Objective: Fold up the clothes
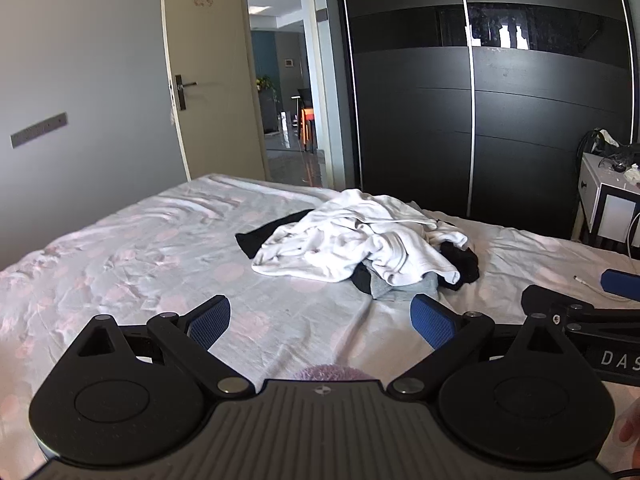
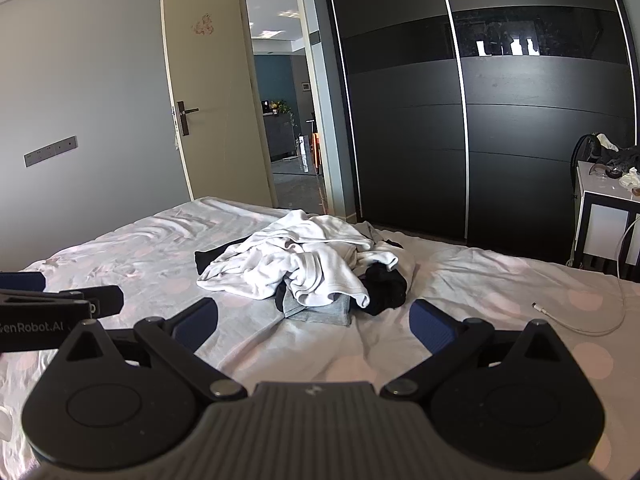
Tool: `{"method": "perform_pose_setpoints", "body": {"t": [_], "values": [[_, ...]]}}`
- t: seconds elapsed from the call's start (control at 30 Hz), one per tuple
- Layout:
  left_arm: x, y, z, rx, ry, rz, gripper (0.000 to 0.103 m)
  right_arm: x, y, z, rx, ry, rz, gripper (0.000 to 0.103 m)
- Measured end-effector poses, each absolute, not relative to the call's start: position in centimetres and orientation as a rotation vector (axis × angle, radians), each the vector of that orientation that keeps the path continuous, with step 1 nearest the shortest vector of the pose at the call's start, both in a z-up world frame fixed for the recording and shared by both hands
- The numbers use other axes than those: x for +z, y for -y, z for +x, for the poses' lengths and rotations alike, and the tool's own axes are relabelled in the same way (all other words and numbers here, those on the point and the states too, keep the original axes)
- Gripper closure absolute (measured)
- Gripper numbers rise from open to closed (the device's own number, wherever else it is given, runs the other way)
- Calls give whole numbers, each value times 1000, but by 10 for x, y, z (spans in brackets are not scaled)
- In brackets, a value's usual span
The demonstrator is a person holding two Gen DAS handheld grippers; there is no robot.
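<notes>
- Left wrist view: the left gripper (image 1: pixel 320 320) is wide open and holds nothing.
- The right gripper (image 2: pixel 312 322) is wide open and empty too.
- Folding has not begun; next, grab the white top (image 2: pixel 304 268) off the clothes pile (image 2: pixel 320 304).

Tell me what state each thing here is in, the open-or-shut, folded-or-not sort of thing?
Left gripper: open, empty.
Right gripper: open, empty.
White garment: crumpled, unfolded, top of the pile.
Black clothes: bunched under it.
Grey garment: partly buried, unfolded.
Door: open.
Wardrobe: shut.
Cable: loose end on the sheet.
</notes>
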State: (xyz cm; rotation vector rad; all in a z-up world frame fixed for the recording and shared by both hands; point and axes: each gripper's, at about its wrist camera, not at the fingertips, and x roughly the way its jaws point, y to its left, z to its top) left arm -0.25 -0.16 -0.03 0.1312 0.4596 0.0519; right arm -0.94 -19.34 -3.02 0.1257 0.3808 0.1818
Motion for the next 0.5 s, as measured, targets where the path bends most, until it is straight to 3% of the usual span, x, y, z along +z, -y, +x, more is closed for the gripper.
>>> {"method": "perform_pose_setpoints", "body": {"t": [0.5], "values": [[-9,-7,-4,68,-526,77,4,-32,186,-10,200,-390,108,1]]}}
